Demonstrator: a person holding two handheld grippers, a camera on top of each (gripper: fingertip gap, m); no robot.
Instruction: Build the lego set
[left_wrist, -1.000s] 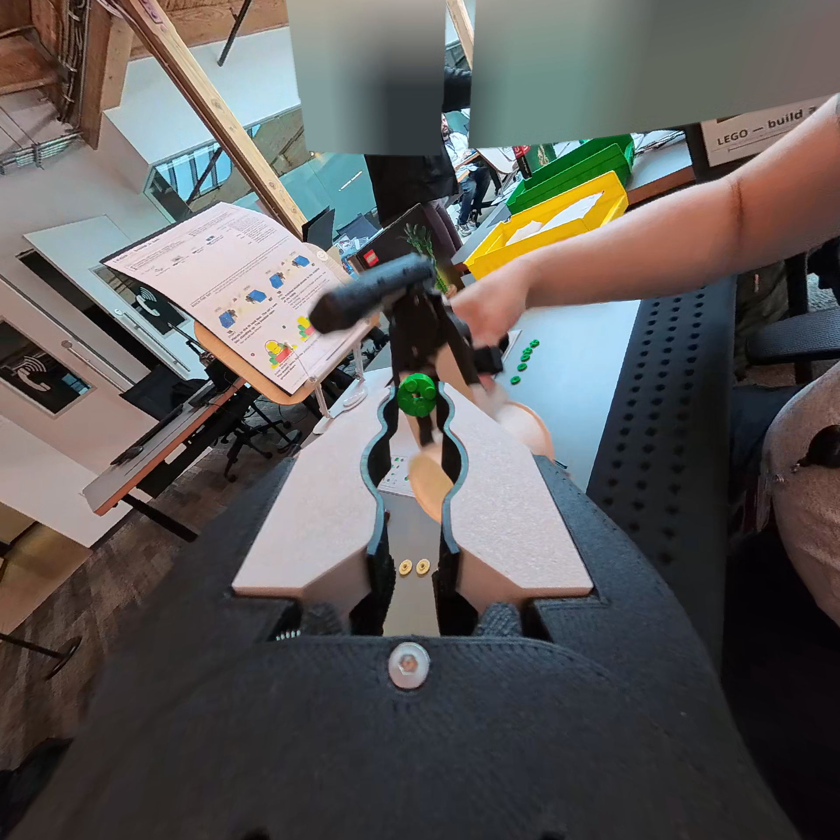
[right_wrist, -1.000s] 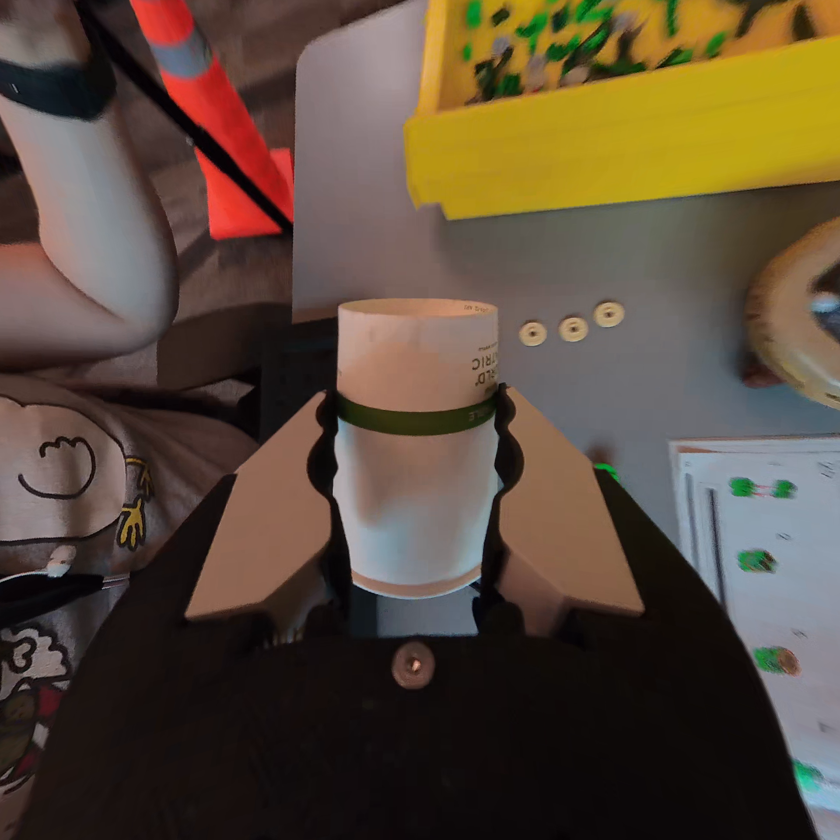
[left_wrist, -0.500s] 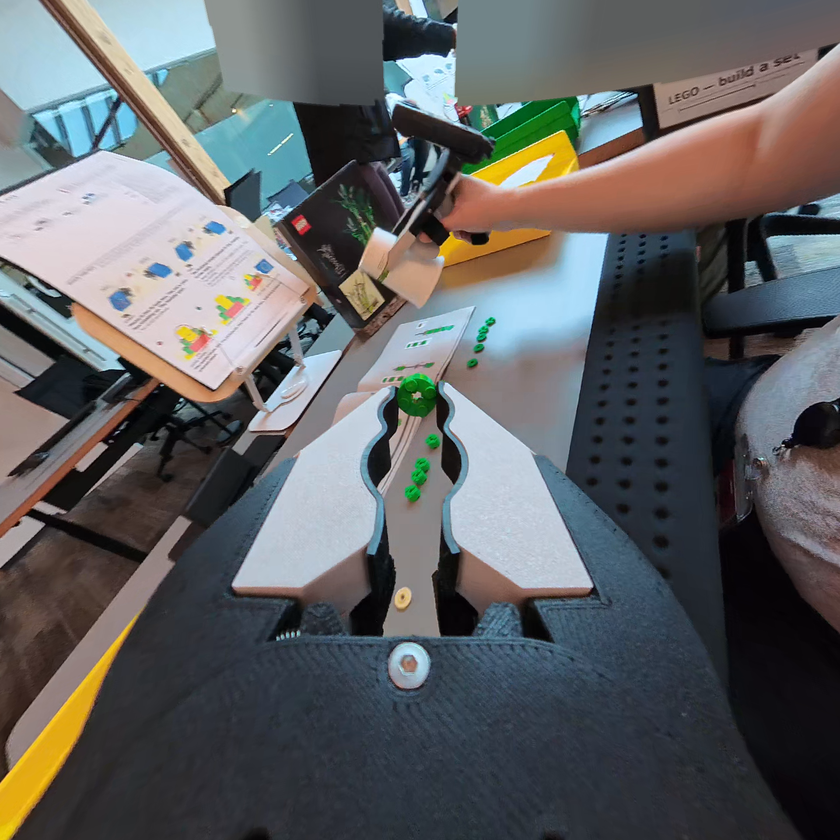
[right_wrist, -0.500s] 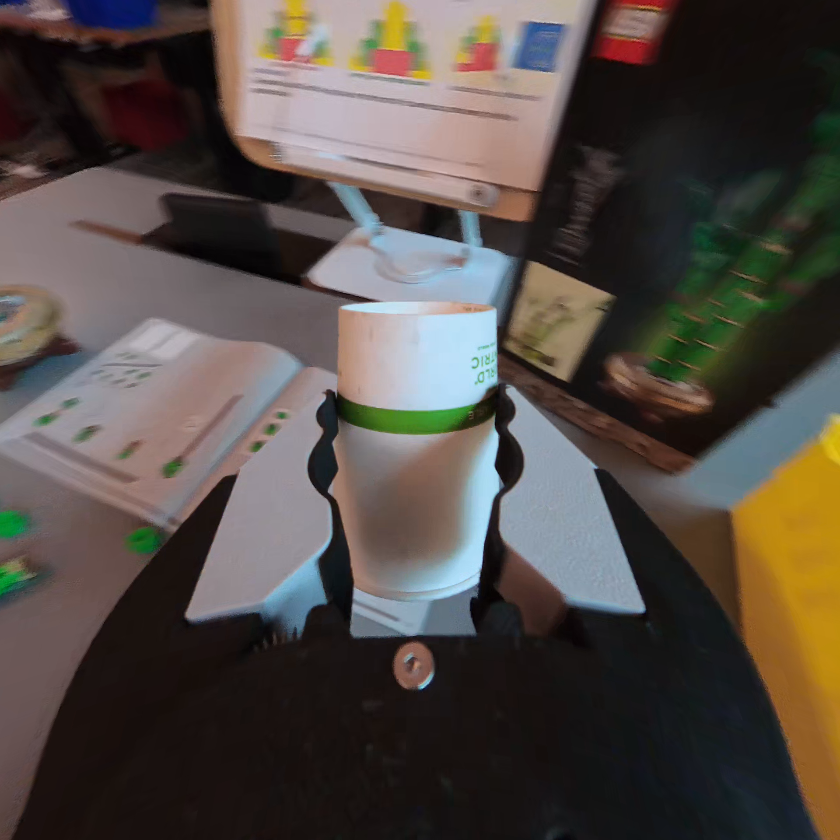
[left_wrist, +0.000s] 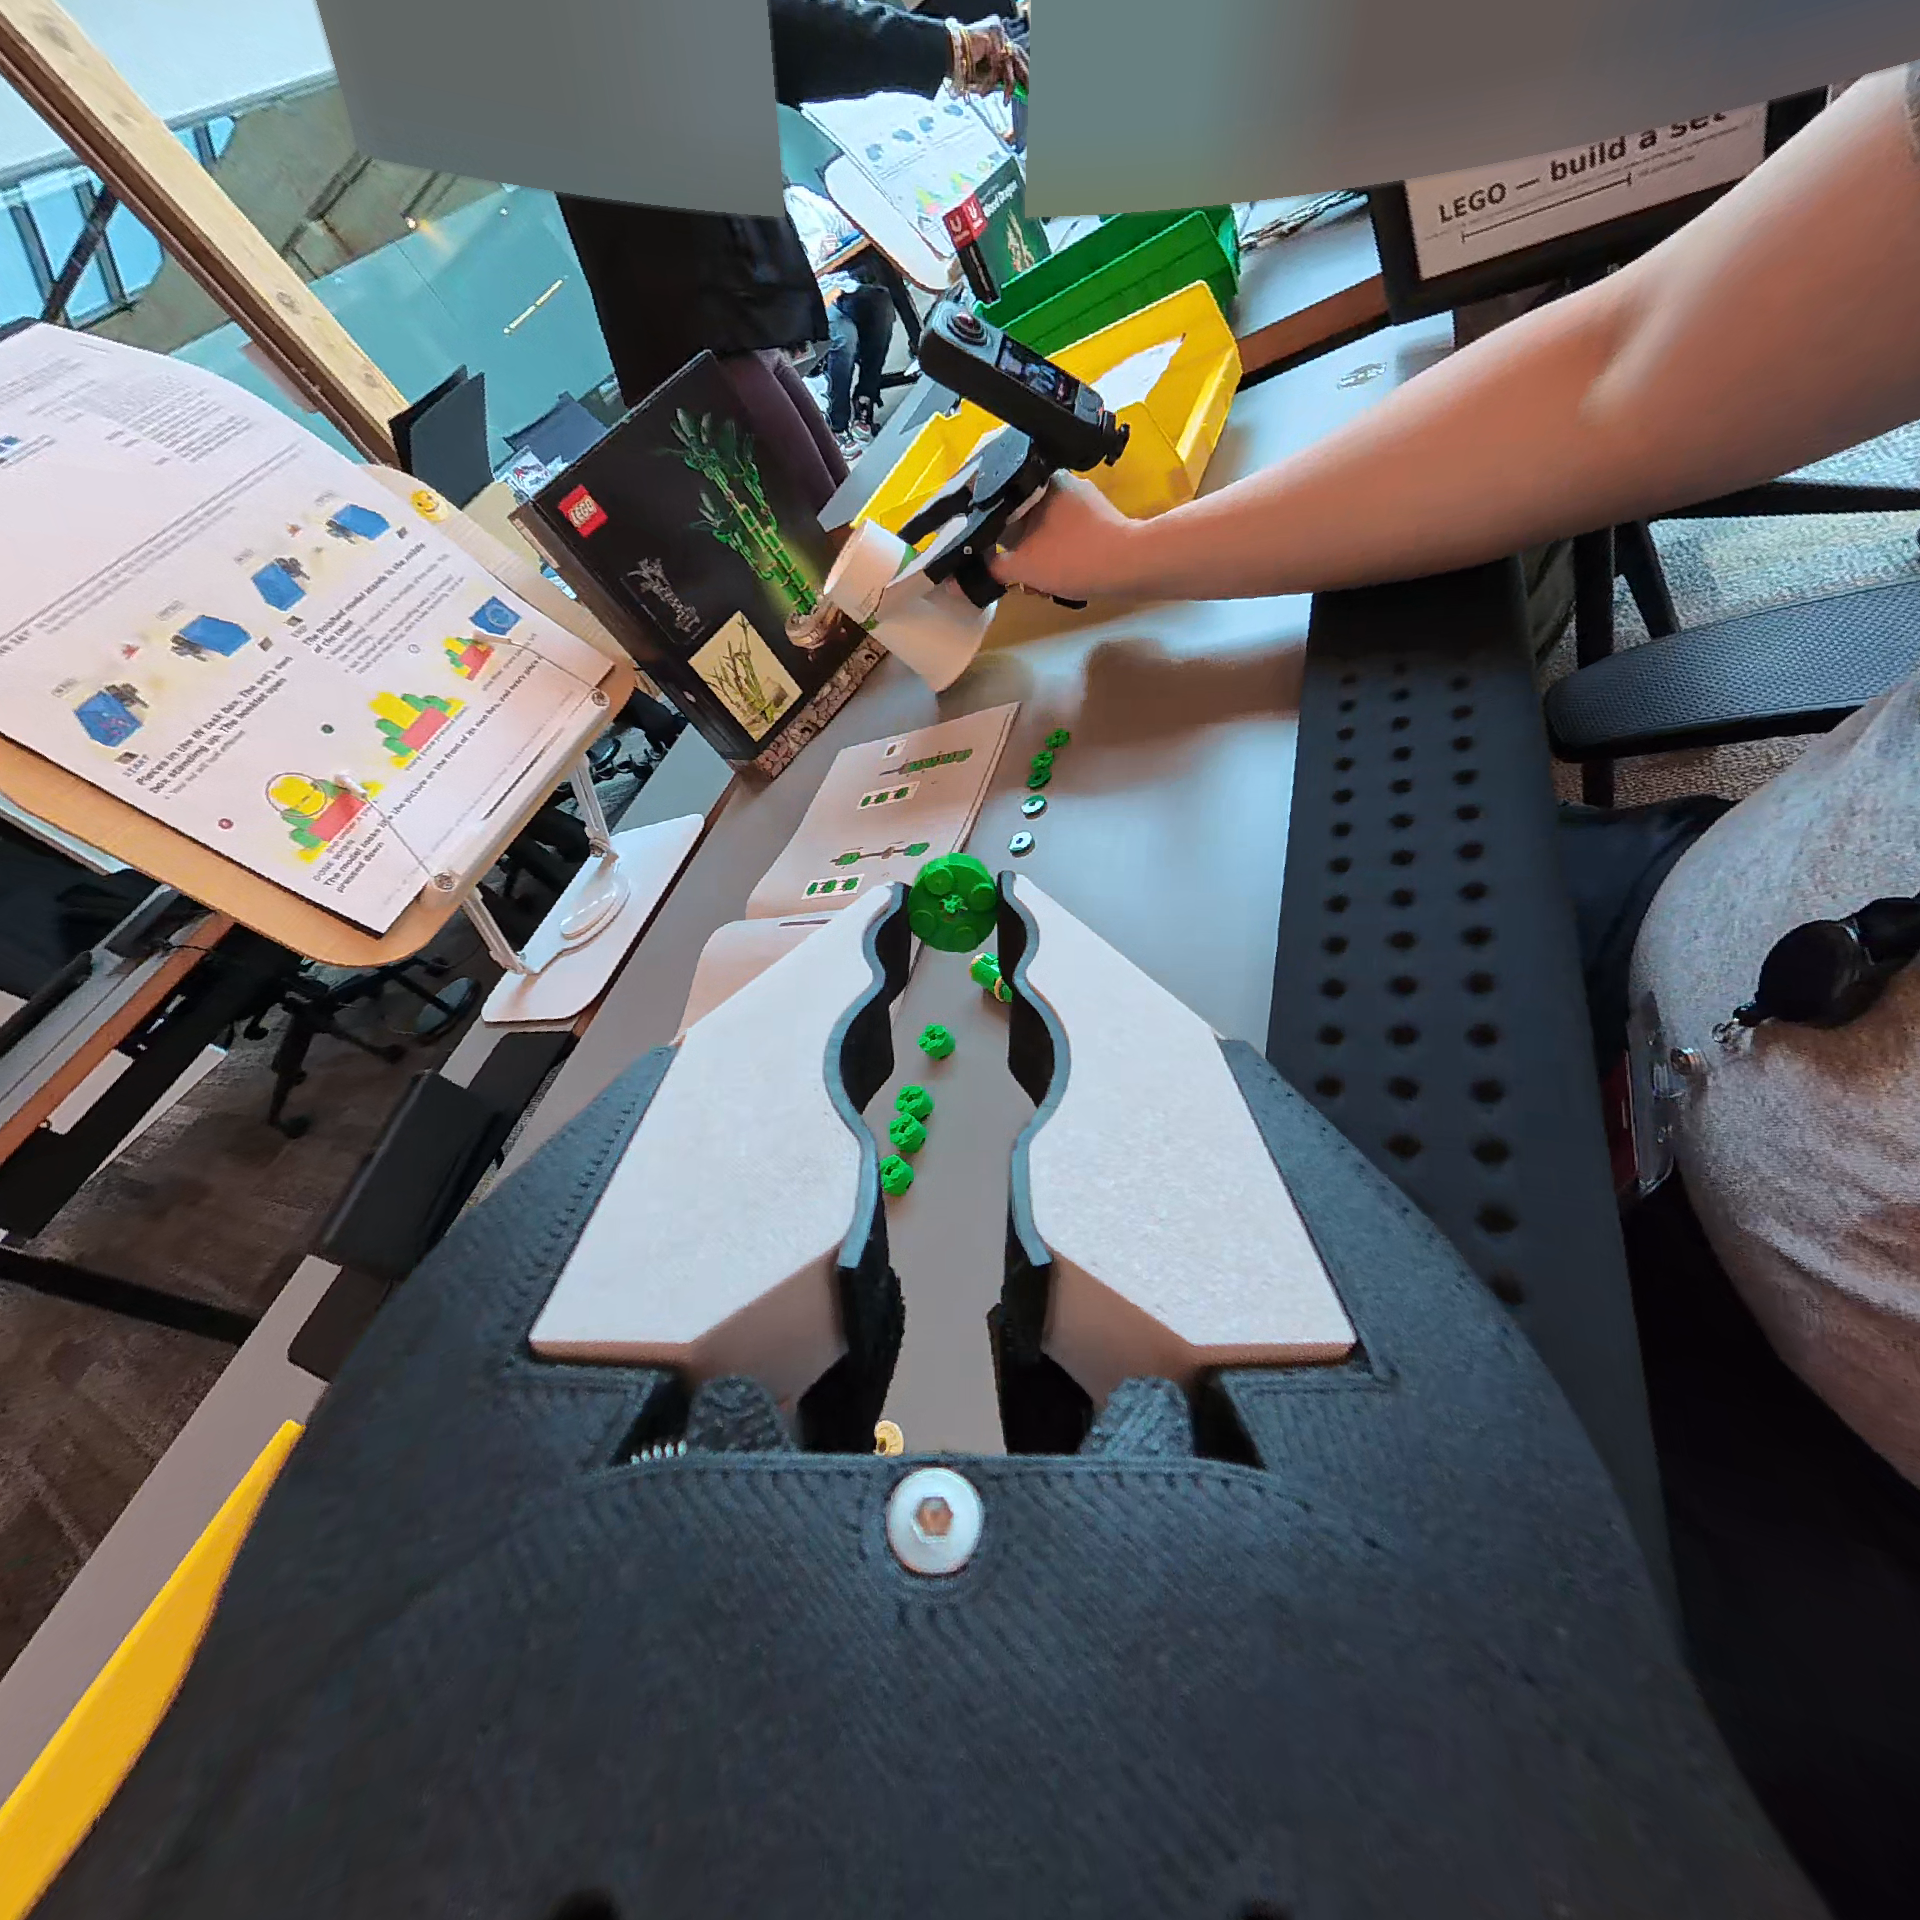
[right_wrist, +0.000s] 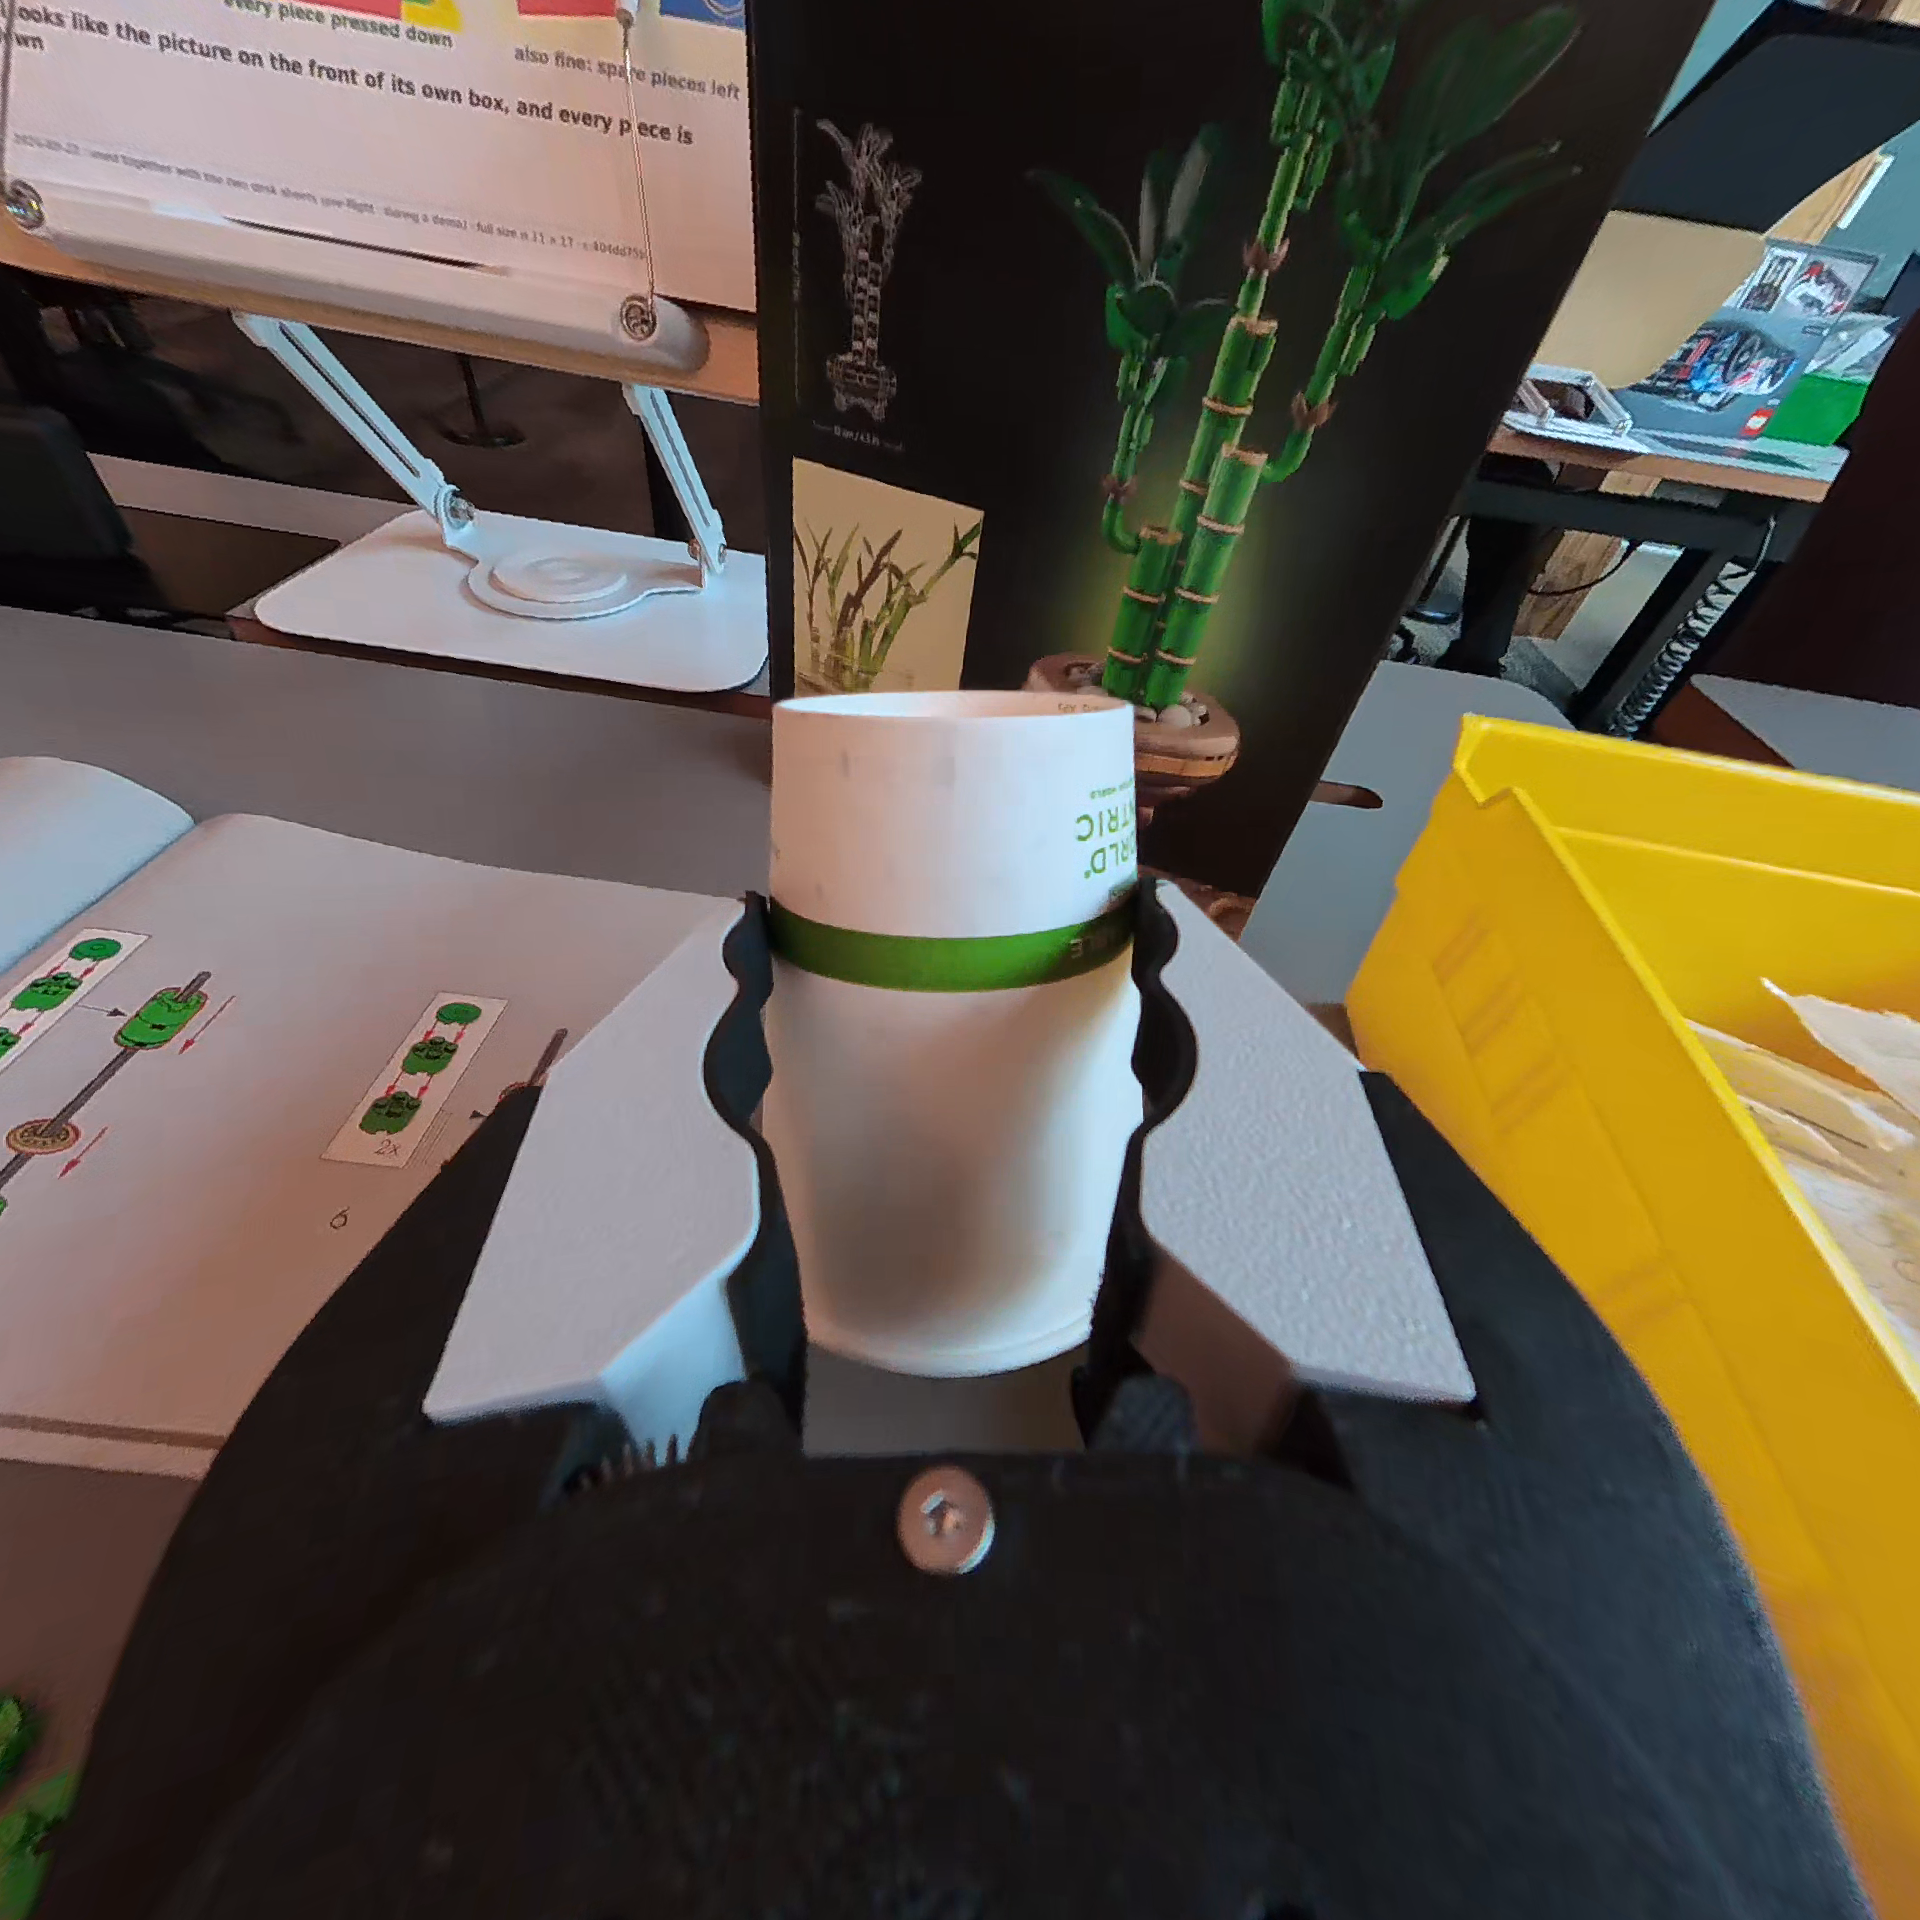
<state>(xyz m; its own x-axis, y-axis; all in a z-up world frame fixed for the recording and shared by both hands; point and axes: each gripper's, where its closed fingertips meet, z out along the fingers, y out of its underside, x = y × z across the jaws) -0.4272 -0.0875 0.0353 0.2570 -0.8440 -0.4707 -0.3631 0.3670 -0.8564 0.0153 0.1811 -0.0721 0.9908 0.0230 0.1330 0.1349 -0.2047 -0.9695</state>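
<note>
Two tools, both loaded: left tool pinches a round green brick at its tips above the surface, nearer the loose pieces below; right tool clamps a cup upright by the yellow bin.

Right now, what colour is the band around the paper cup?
Green, on a white paper cup; clearest in the right wrist view.
</note>
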